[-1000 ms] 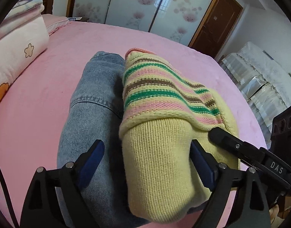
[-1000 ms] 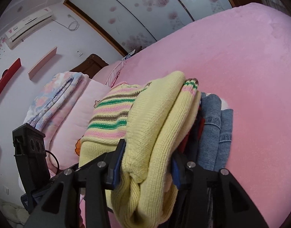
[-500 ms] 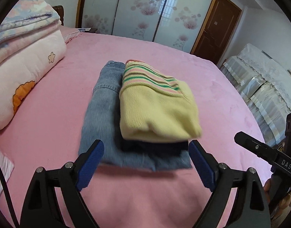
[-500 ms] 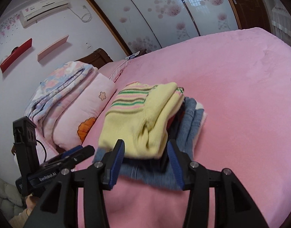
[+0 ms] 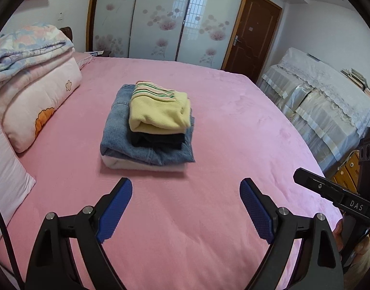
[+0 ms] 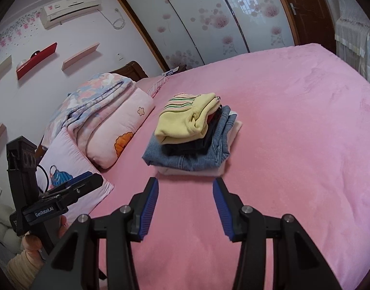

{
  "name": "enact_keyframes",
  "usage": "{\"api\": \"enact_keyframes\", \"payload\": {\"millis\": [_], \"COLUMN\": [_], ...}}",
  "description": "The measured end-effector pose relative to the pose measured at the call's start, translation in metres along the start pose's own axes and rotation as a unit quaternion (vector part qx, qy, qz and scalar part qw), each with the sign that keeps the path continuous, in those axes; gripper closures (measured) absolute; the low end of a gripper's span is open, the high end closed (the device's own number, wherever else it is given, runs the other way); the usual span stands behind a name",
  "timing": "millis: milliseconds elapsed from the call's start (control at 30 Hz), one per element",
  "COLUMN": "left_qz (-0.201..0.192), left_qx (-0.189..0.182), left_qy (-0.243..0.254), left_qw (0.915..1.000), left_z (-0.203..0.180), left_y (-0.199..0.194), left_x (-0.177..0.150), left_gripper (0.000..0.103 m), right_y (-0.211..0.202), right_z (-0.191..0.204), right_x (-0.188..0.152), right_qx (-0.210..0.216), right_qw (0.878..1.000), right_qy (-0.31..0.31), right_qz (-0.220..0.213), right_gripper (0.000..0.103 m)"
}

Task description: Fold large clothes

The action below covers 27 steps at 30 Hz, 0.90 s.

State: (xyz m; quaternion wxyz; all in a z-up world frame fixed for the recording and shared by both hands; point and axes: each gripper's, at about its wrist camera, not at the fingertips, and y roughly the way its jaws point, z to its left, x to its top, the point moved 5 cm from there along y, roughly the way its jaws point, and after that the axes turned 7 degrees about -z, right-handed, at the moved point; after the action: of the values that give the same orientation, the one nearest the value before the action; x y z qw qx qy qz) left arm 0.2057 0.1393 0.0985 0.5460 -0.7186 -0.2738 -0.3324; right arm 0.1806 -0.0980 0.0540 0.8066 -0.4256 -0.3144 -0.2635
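Centrally, folded clothes (image 5: 151, 125) sit stacked on pink bed (image 5: 233, 120).

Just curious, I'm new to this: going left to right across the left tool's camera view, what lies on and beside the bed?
Folded quilts → stack of folded clothes → bare pink bed → lace-covered furniture.
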Motion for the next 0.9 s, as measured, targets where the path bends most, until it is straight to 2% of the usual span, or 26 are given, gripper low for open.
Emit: {"api": "enact_keyframes", "payload": {"millis": [200, 433, 533, 633, 800, 900], "left_qz": [-0.004, 0.010, 0.002, -0.010, -0.011, -0.012], "left_qx": [0.005, 0.008, 0.032, 0.049, 0.042, 0.055], "left_qy": [0.032, 0.030, 0.026, 0.021, 0.002, 0.010], "left_qw": [0.9995, 0.9995, 0.9992, 0.9985, 0.9991, 0.9984], "left_z": [-0.049, -0.084, -0.093, -0.103, -0.123, -0.136], "left_y": [-0.044, -0.063, -0.070, -0.077, -0.086, -0.088], "left_x": [-0.038, -0.069, -0.078, -0.088, -0.113, -0.128], "left_gripper": [0.013, 0.013, 0.013, 0.012, 0.011, 0.011], "right_y": [-0.055, -0.111, -0.129, -0.144, -0.158, -0.167], "right_z": [0.001, -0.005, -0.011, -0.016, -0.025, -0.028], "right_x": [-0.029, -0.055, -0.063, -0.076, -0.098, -0.111], "right_qx": [-0.022, -0.065, -0.101, -0.123, -0.147, -0.152], "right_qw": [0.999, 0.996, 0.992, 0.989, 0.986, 0.986], "right_qy": [-0.013, -0.035, -0.040, -0.046, -0.040, -0.035], "right_qz": [-0.019, -0.047, -0.058, -0.069, -0.065, -0.063], "right_gripper": [0.056, 0.056, 0.042, 0.041, 0.041, 0.041]}}
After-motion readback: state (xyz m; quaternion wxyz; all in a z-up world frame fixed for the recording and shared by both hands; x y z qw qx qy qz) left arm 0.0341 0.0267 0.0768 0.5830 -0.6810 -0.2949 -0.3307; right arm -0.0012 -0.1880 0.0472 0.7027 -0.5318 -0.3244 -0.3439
